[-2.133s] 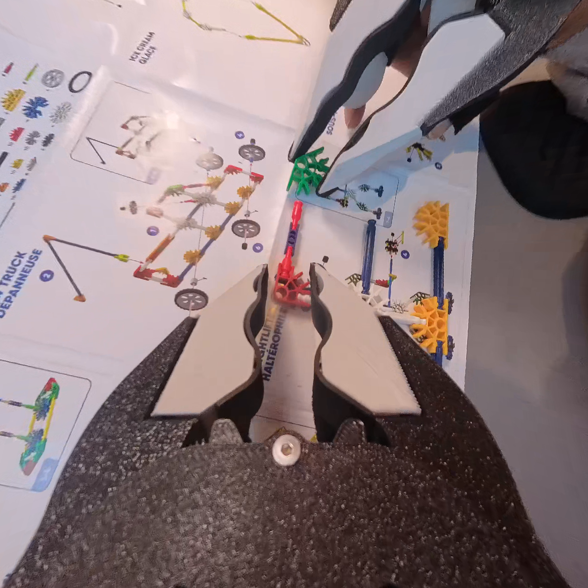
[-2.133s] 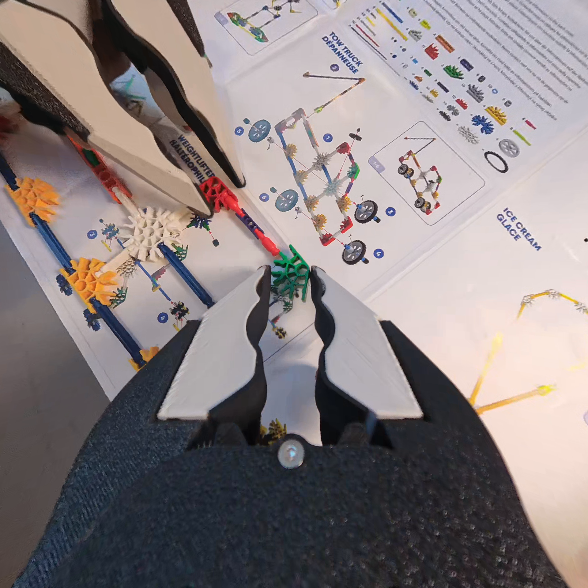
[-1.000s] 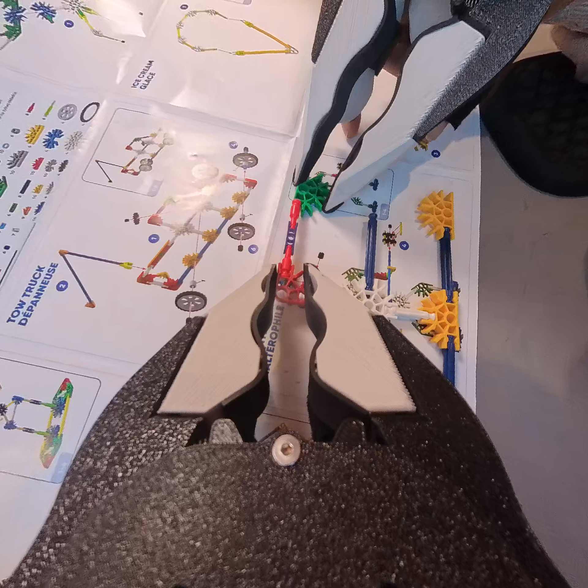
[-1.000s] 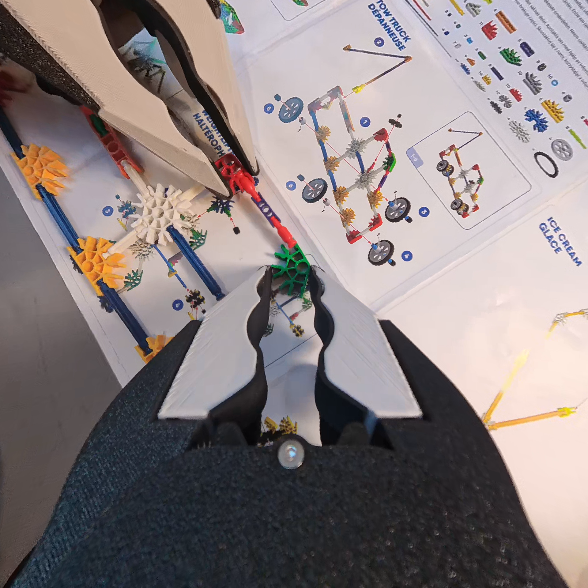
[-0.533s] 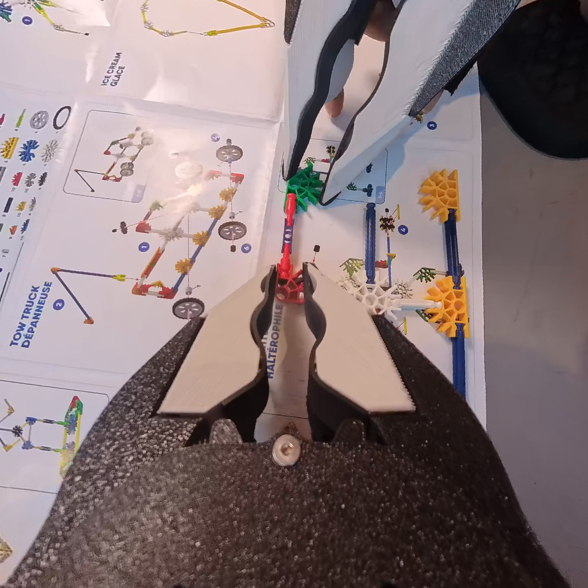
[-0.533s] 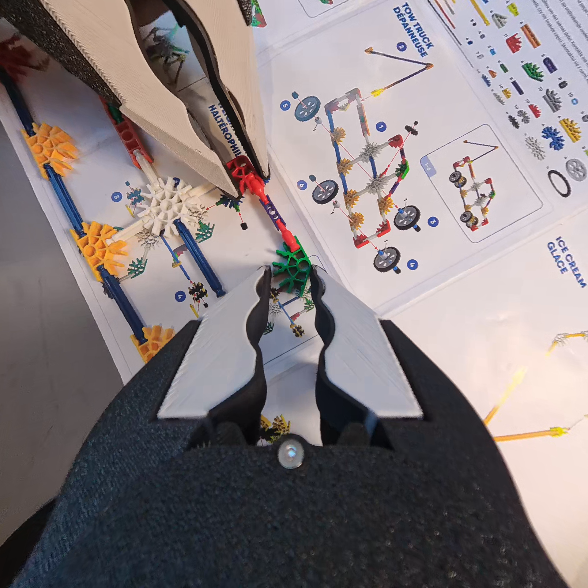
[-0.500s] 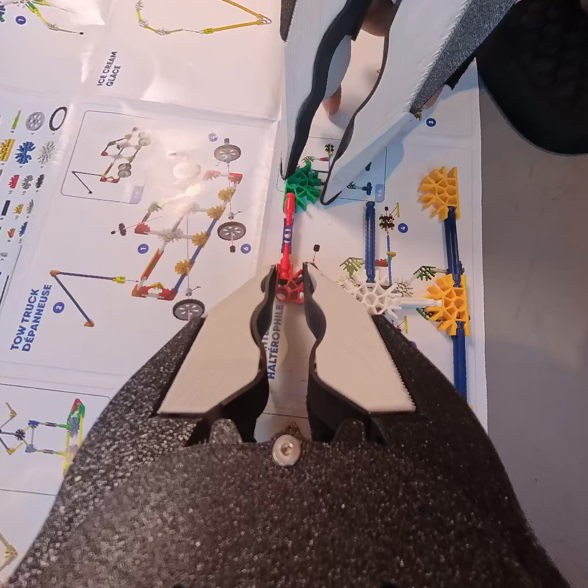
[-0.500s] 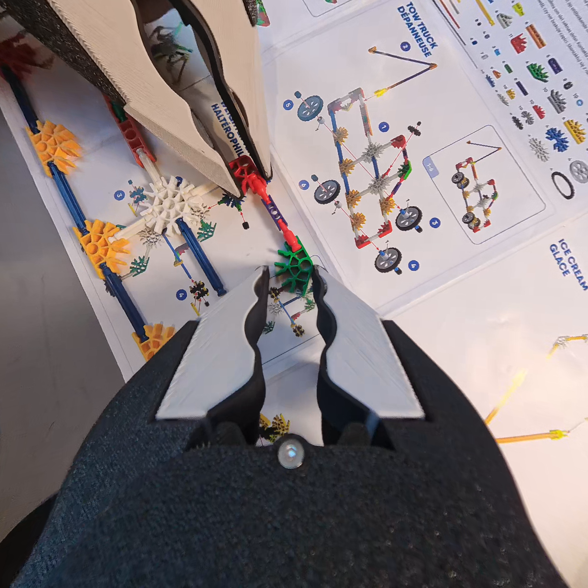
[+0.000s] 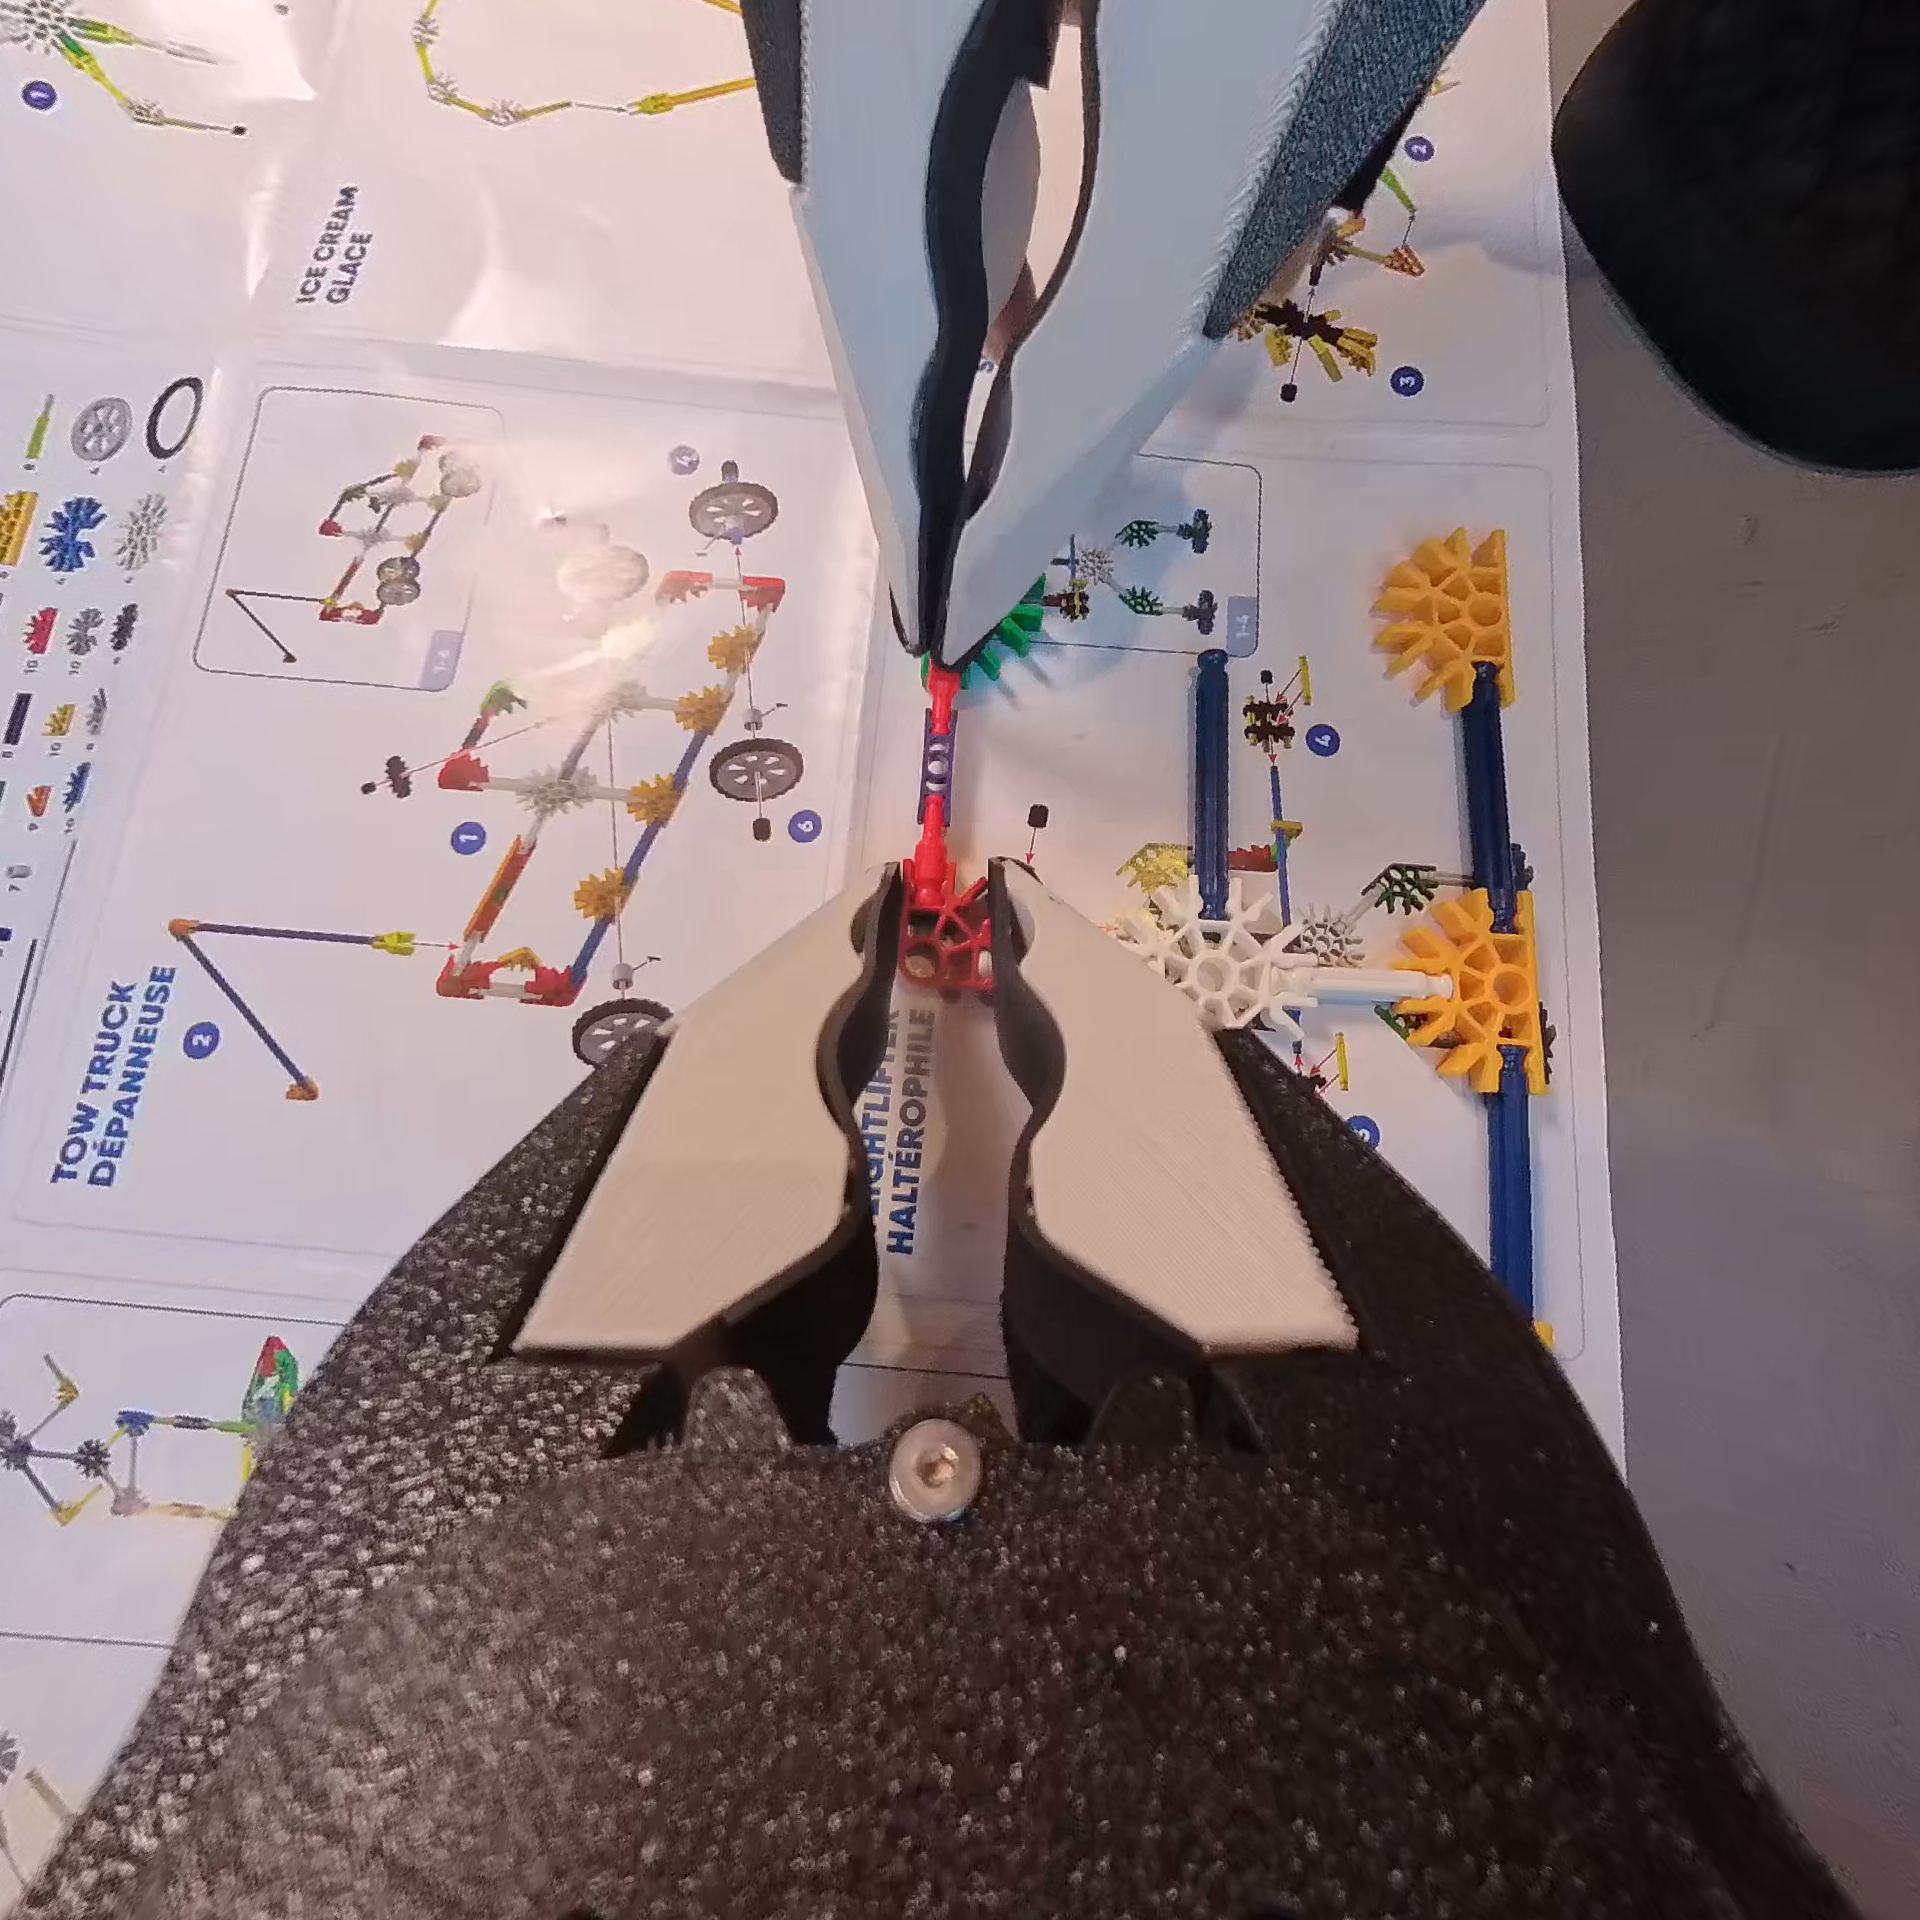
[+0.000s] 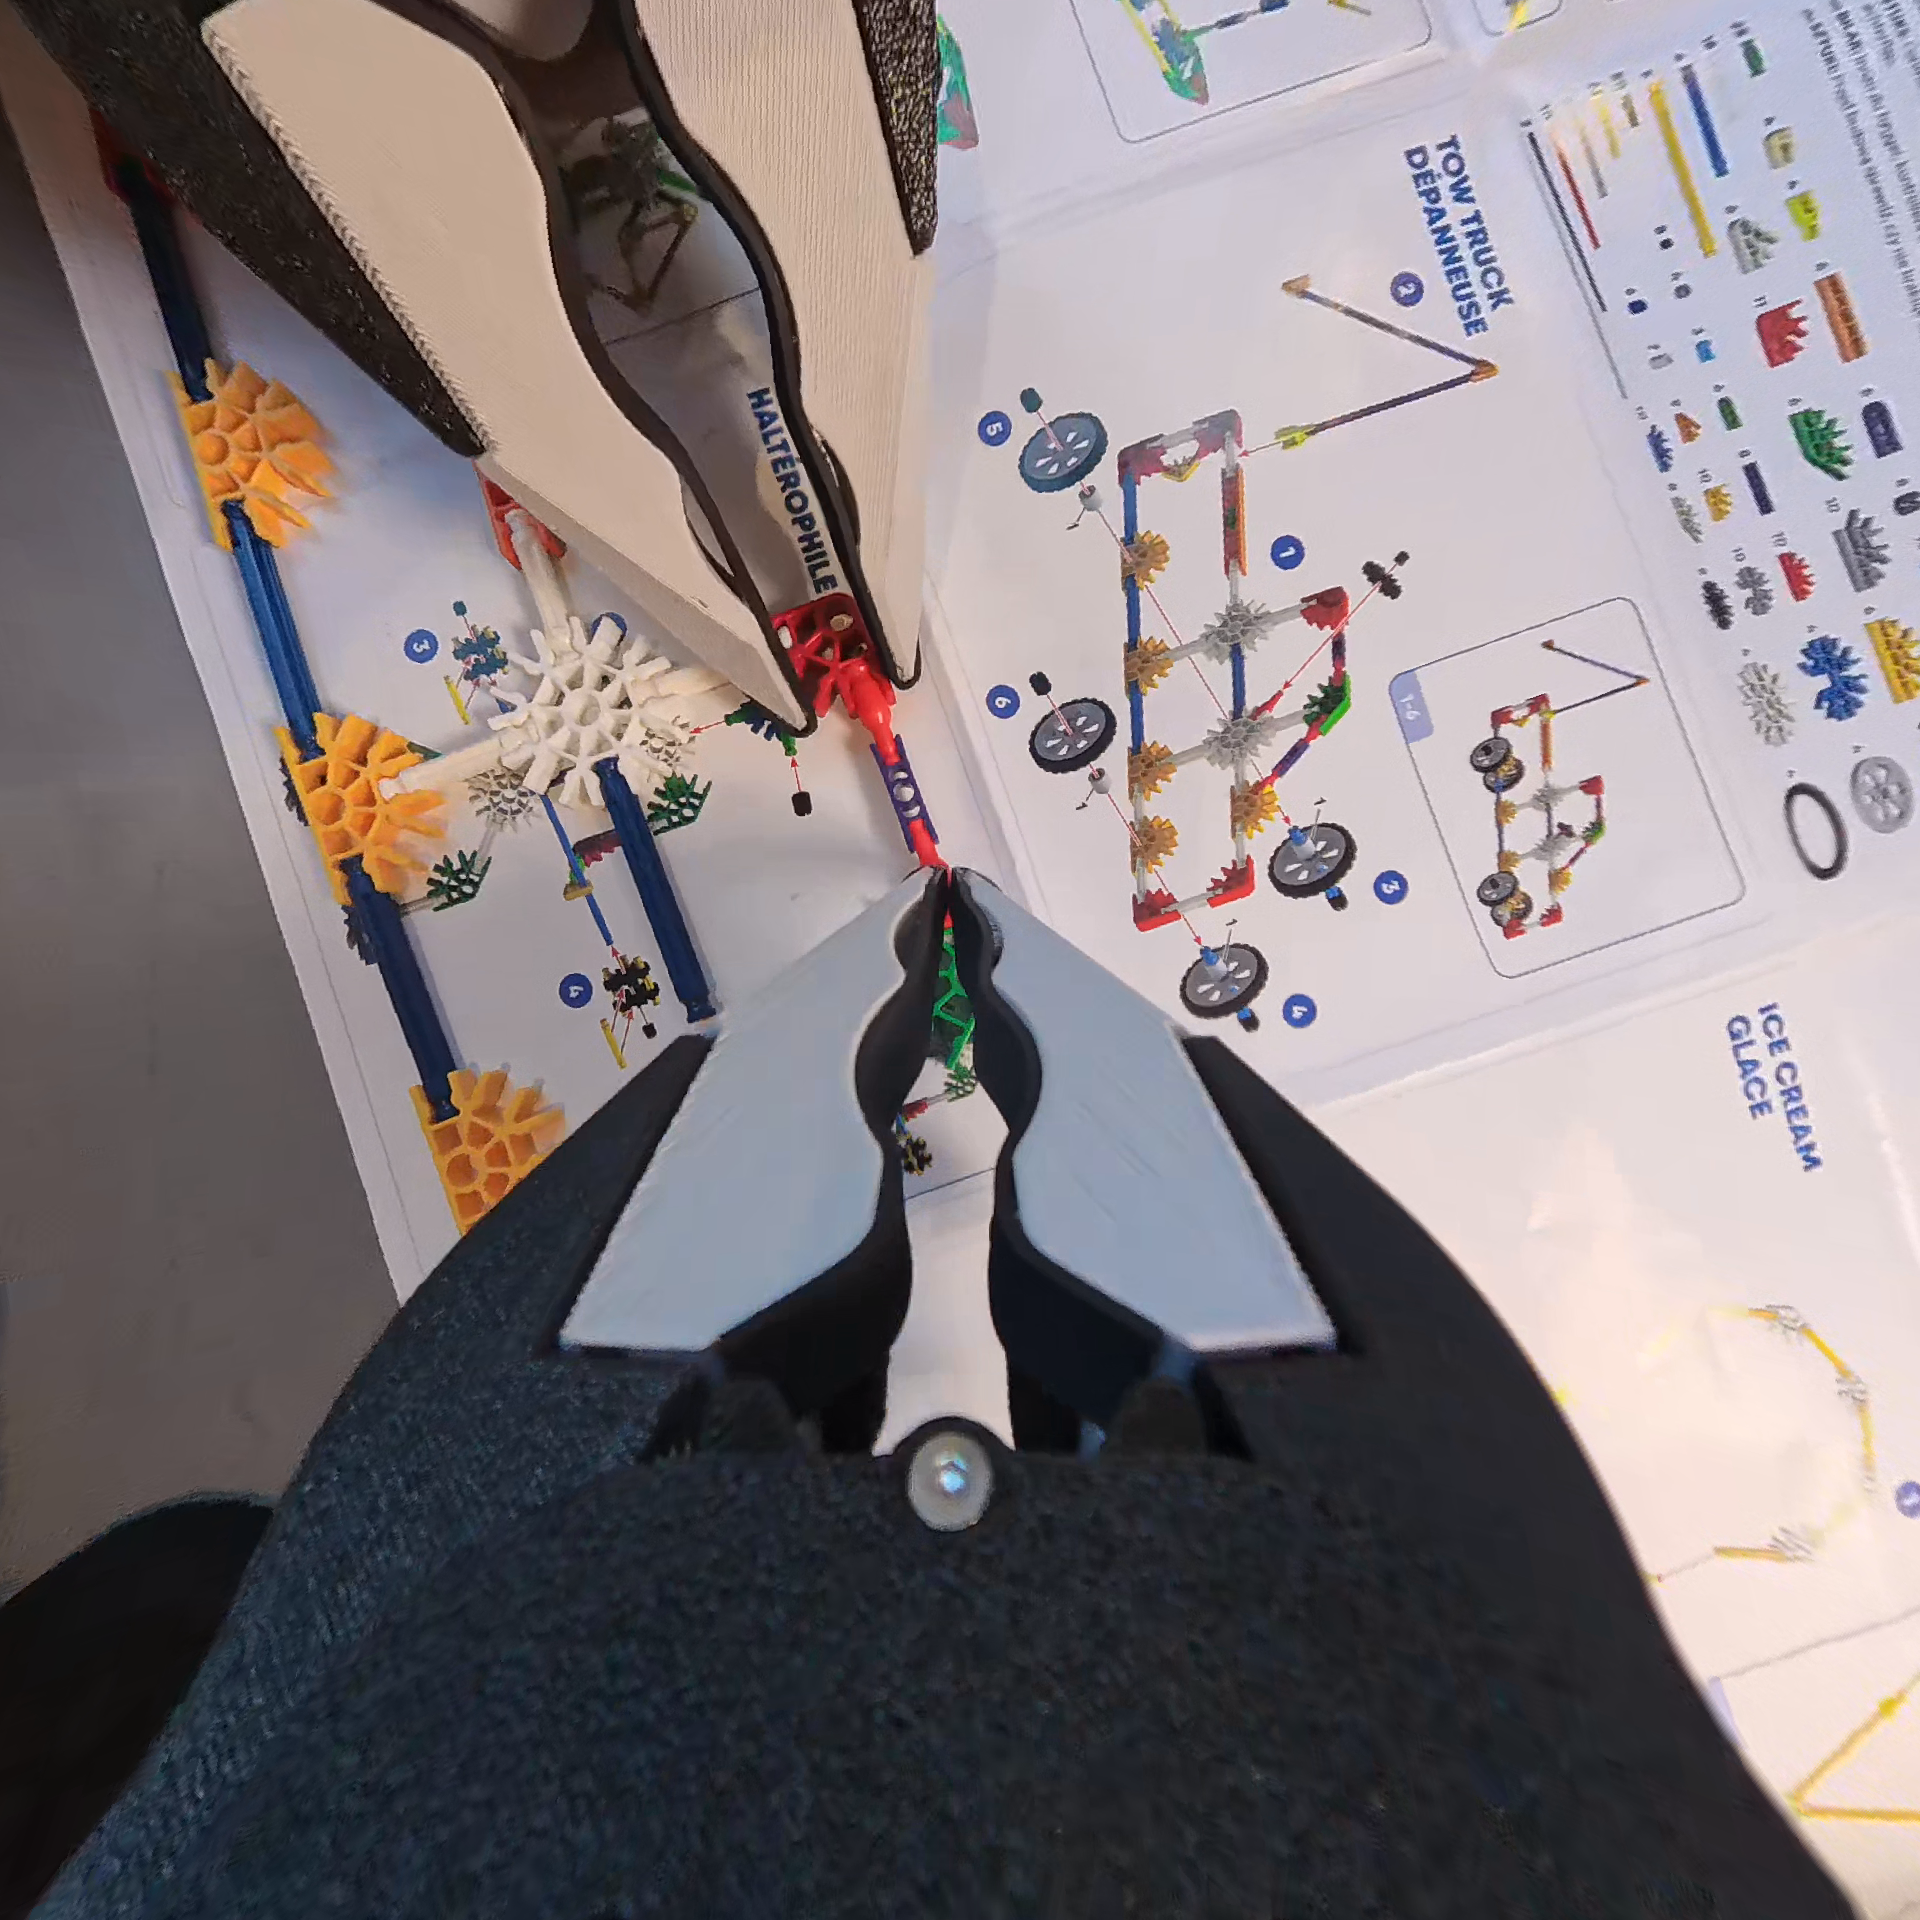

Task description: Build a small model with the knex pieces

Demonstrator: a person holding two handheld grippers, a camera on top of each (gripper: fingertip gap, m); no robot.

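Note:
A red connector [image 9: 940, 940] is joined by a short red rod with a blue middle [image 9: 937, 774] to a green connector [image 9: 1003, 644], all lying on a printed instruction sheet [image 9: 520, 312]. My left gripper [image 9: 940, 873] is shut on the red connector. My right gripper [image 9: 930, 649] comes in from the top, its tips pinched on the rod's far end beside the green connector. In the right wrist view the right gripper [image 10: 945, 881] grips the rod [image 10: 904, 795]. The green connector [image 10: 951, 997] shows between its fingers behind the tips. The left gripper [image 10: 852, 707] holds the red connector [image 10: 826, 634].
A built frame of blue rods [image 9: 1491, 790], yellow connectors [image 9: 1475, 977] and a white connector [image 9: 1216, 966] lies on the sheet's right side, close to my left gripper. Grey tabletop [image 9: 1745, 1039] runs beyond the sheet's edge. A dark object [image 9: 1766, 208] sits at the top right. The tips of one gripper are about 5 centimeters away from the tips of the other.
My right gripper has slid forward past the green connector and closed its fingers on the rod's end. My left gripper stays shut on the red connector.

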